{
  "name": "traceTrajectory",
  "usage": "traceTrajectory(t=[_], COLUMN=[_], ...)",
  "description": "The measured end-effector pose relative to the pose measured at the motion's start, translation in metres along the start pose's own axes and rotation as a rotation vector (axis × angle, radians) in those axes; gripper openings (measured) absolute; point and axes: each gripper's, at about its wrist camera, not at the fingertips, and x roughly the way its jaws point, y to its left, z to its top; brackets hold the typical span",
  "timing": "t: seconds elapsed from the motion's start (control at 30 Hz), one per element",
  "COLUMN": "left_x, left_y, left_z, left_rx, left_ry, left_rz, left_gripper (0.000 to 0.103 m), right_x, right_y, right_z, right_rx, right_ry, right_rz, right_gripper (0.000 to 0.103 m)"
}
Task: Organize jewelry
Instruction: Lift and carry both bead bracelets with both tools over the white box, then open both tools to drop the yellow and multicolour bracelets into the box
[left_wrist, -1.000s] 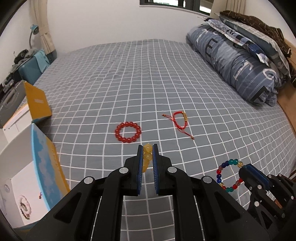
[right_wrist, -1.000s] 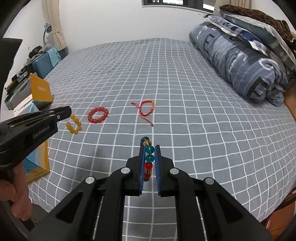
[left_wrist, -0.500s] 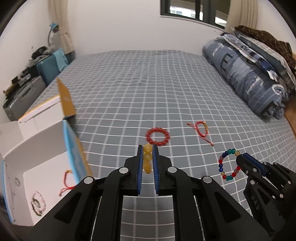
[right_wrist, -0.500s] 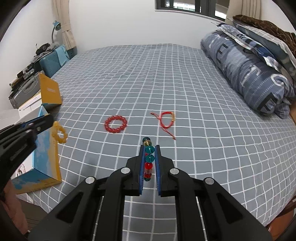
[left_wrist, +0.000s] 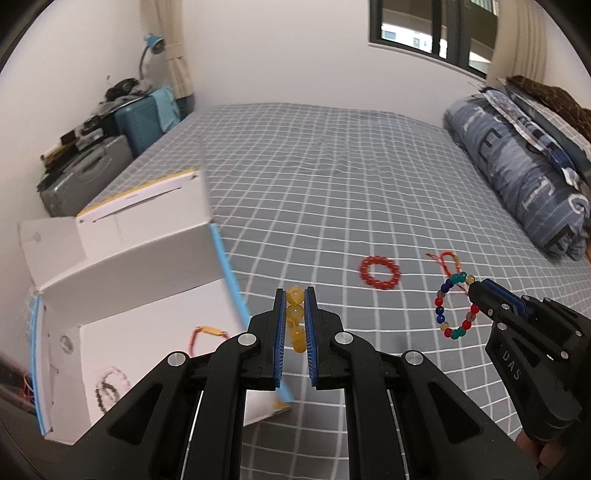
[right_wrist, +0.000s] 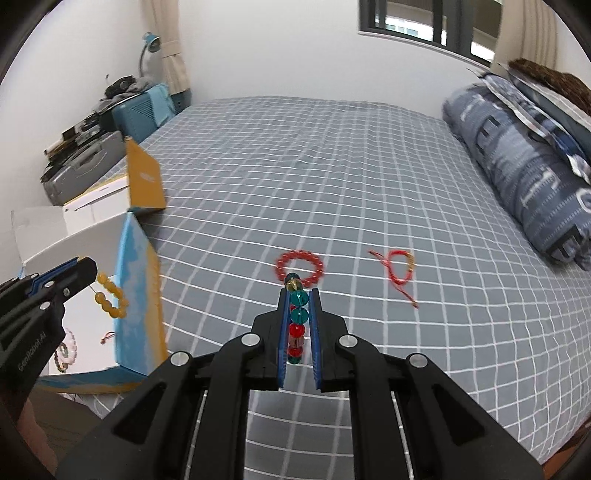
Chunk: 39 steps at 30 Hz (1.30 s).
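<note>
**Both Grippers Loaded, Open Box at Left**

**Left wrist view.** At the far left of the frame sits the open white box (left_wrist: 122, 280), its blue-edged side wall facing the centre. On the box floor, lower left, lie a dark-and-pale beaded bracelet (left_wrist: 109, 387) and a red cord bracelet (left_wrist: 207, 334). At bottom centre, the left gripper (left_wrist: 295, 314) is closed narrow on the yellow bead bracelet (left_wrist: 296, 317); the beads sit stacked between the blue pads, just right of the box's near wall. Right of centre, the red bead bracelet (left_wrist: 380, 272) lies flat on the grey checked bedspread (left_wrist: 332, 184). Further right, the red string bracelet (left_wrist: 447, 262) lies on the bedspread, partly behind the multicolour bead bracelet (left_wrist: 455, 308). That bracelet hangs as an open loop from the tip of the right gripper (left_wrist: 476, 291), which enters from the lower right. A folded blue quilt (left_wrist: 517, 173) occupies the upper right.

**Right wrist view.** At the left edge, the left gripper (right_wrist: 86, 271) holds the yellow bead bracelet (right_wrist: 109, 297), which dangles in front of the box (right_wrist: 138, 295) opening. At bottom centre, the right gripper (right_wrist: 298, 314) is clamped narrow on the multicolour bead bracelet (right_wrist: 297, 317). Directly beyond its tips lies the red bead bracelet (right_wrist: 300, 266); the red string bracelet (right_wrist: 399, 271) lies to the right, apart from it.
</note>
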Motion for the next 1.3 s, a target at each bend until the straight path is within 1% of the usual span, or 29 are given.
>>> traceTrajectory(t=[0.2, 0.33, 0.7, 0.93, 1.0, 1.1, 1.17, 1.2, 1.23, 1.3], left_x=[-0.01, -0.018, -0.03, -0.026, -0.025, -0.017, -0.007, -0.003, 0.005, 0.014], left_y=[0.041, 0.07, 0.14, 0.184, 0.192, 0.206, 0.216, 0.218, 0.223, 0.227], left_z=[-0.007, -0.011, -0.023, -0.036, -0.039, -0.044, -0.048, -0.05, -0.053, -0.057], left_rx=[-0.052, -0.094, -0.183, -0.232, -0.24, -0.254, -0.266, -0.271, -0.285, -0.292], left_ry=[-0.009, -0.019, -0.024, -0.001, 0.003, 0.023, 0.051, 0.063, 0.092, 0.121], left_rz=[0.031, 0.068, 0.159, 0.224, 0.232, 0.251, 0.256, 0.25, 0.23, 0.229], left_gripper=[0.009, 0.009, 0.009, 0.009, 0.009, 0.009, 0.009, 0.009, 0.009, 0.009], right_x=[0.001, -0.001, -0.006, 0.0, 0.006, 0.02, 0.029, 0.034, 0.041, 0.05], right_y=[0.029, 0.052, 0.135, 0.193, 0.206, 0.226, 0.237, 0.241, 0.247, 0.254], right_z=[0.005, 0.01, 0.021, 0.015, 0.013, 0.008, 0.005, 0.003, 0.001, -0.003], right_rx=[-0.026, -0.042, -0.118, -0.208, -0.238, -0.278, -0.303, -0.311, -0.326, -0.347], right_ry=[-0.008, -0.019, -0.041, -0.035, -0.028, 0.002, 0.022, 0.031, 0.048, 0.073], right_rz=[0.043, 0.076, 0.192, 0.255, 0.263, 0.274, 0.279, 0.28, 0.276, 0.274], right_gripper=[0.009, 0.009, 0.009, 0.009, 0.009, 0.009, 0.009, 0.009, 0.009, 0.009])
